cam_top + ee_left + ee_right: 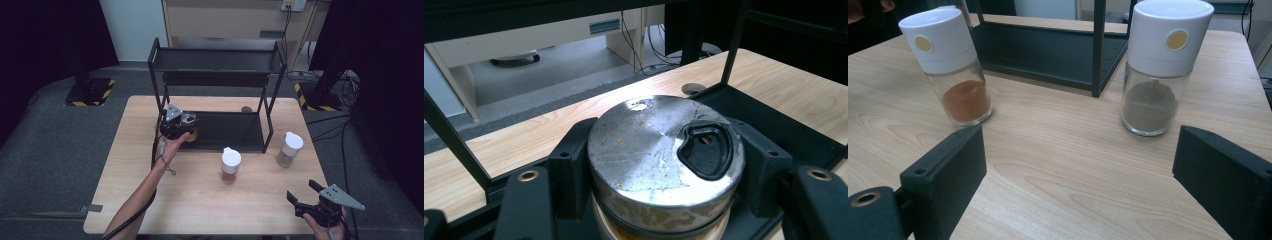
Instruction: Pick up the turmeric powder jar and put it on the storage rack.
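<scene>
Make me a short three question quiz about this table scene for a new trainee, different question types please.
1. True or false: the left gripper is shut on the metal-lidded jar.
2. How many white-capped spice jars stand on the table?
3. The black rack has how many shelves: A one, B two, C three?

Key: 1 true. 2 two: orange powder jar and grey powder jar. 3 B.

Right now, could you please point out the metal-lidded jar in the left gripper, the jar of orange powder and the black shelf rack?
metal-lidded jar (649, 150): left gripper view, on its scuffed metal lid.
jar of orange powder (965, 100): right gripper view, on the powder behind the glass.
black shelf rack (220, 61): high view, on its upper shelf.
</scene>
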Tool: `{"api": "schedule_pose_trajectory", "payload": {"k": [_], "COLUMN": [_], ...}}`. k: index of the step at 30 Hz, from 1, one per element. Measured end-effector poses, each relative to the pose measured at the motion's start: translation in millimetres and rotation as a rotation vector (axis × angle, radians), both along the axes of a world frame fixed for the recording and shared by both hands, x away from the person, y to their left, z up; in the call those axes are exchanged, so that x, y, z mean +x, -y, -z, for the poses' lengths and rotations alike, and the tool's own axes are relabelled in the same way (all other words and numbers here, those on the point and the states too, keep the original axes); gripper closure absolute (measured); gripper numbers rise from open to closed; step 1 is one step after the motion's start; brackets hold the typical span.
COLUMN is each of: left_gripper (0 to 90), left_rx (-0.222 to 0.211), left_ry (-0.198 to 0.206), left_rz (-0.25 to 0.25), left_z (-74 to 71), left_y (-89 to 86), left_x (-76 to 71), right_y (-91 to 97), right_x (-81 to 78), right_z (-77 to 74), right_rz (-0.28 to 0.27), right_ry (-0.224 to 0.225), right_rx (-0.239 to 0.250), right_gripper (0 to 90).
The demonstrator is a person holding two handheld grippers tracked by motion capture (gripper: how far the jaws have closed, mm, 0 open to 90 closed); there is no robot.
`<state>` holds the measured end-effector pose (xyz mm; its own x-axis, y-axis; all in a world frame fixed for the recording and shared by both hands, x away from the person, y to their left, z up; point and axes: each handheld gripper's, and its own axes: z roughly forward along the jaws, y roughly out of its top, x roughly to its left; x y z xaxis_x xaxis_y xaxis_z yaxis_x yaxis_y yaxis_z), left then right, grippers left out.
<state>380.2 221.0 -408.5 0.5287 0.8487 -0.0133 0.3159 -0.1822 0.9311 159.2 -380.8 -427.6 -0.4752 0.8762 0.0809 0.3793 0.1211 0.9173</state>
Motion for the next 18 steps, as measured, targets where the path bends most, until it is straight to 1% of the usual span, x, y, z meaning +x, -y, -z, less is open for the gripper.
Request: {"api": "schedule_pose_trajectory", "payload": {"k": [6,9,10,11,18], "left_gripper": [33.9,33.9,33.9,33.9,33.9], "left_rx": [0.014,0.012,0.005,0.010,0.004], "left_ry": [-0.003,-0.005,-0.005,-0.010,-0.022], "left_rz": [-0.011,-0.020,-0.022,-0.024,-0.036], "left_z": [7.2,12.7,15.4,16.6,26.2], "left_y": [5.2,5.5,5.5,5.4,8.3], "left_x": [5.9,8.7,9.5,10.5,13.7], "right_y": [0.3,0.4,0.6,0.6,0.9], "right_x": [-0.3,0.1,0.1,0.1,0.1], "right_z": [0.0,0.2,0.3,0.4,0.4], "right_rz": [0.001,0.000,-0.001,-0.002,-0.003], "right_ry": [0.001,-0.001,-0.001,0.000,0.000], "right_rx": [0.001,0.002,0.002,0.001,0.004], "right_gripper": [6.9,6.9,6.9,6.9,6.9]}}
